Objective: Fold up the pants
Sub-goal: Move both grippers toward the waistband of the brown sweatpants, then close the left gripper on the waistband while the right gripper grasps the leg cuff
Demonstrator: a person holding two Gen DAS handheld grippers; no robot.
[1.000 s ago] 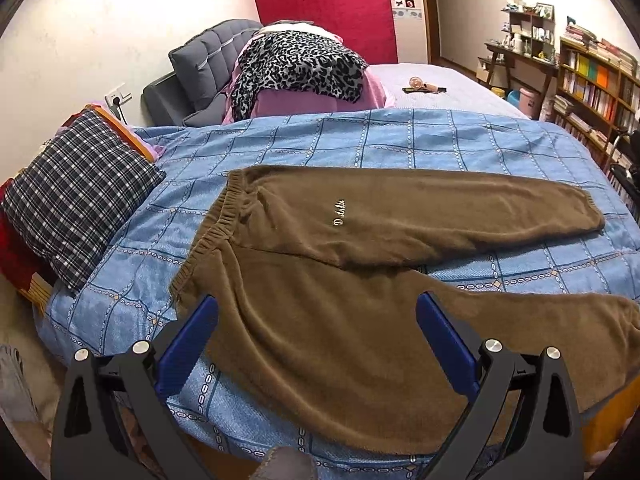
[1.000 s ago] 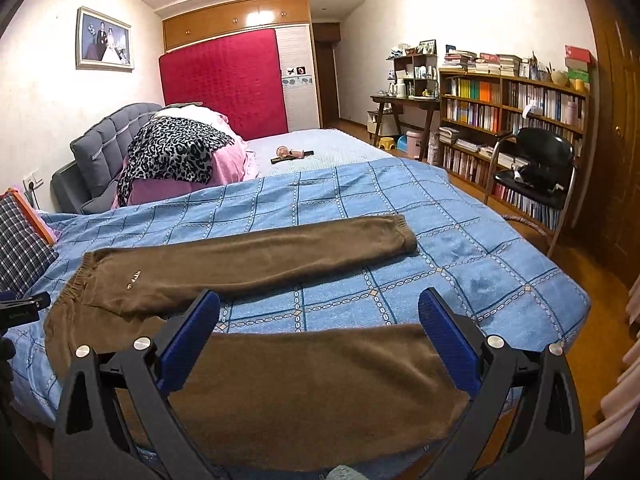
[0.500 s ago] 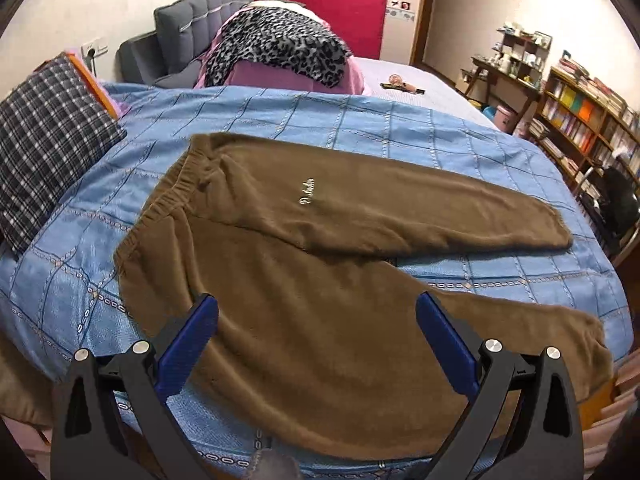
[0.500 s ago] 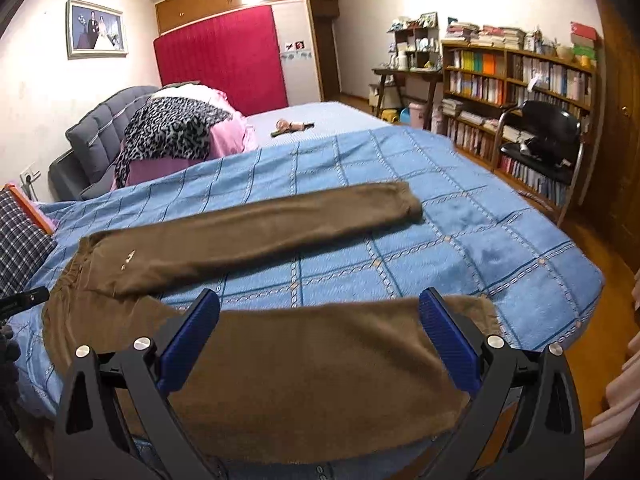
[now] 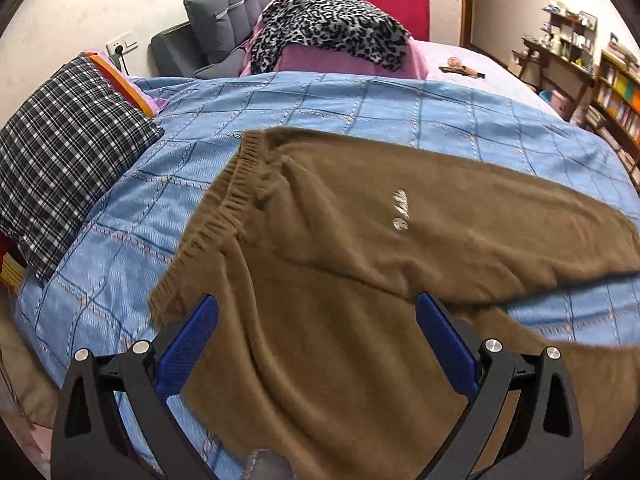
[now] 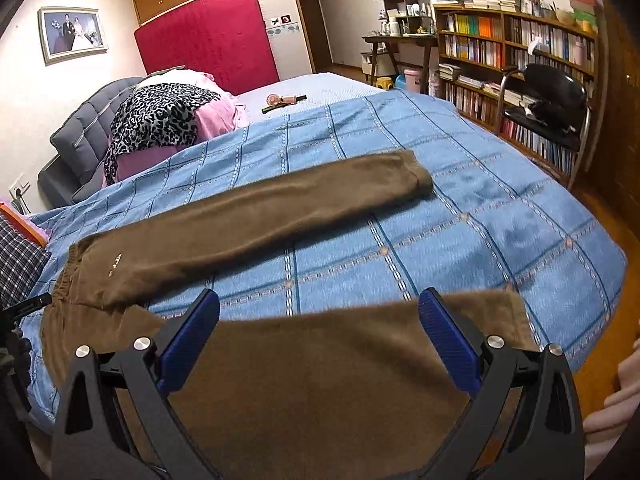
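With my left gripper (image 5: 316, 332) and right gripper (image 6: 318, 336) both spread wide and empty, I judge the brown fleece pants (image 5: 360, 264) soft and floppy, best pinched at the near leg's edge.

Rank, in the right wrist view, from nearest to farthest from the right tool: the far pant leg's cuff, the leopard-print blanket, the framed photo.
From the right tool:
1. Far pant leg's cuff, mid-bed, slightly right.
2. Leopard-print blanket, on the pile at the bed's far left.
3. Framed photo, on the wall, upper left.
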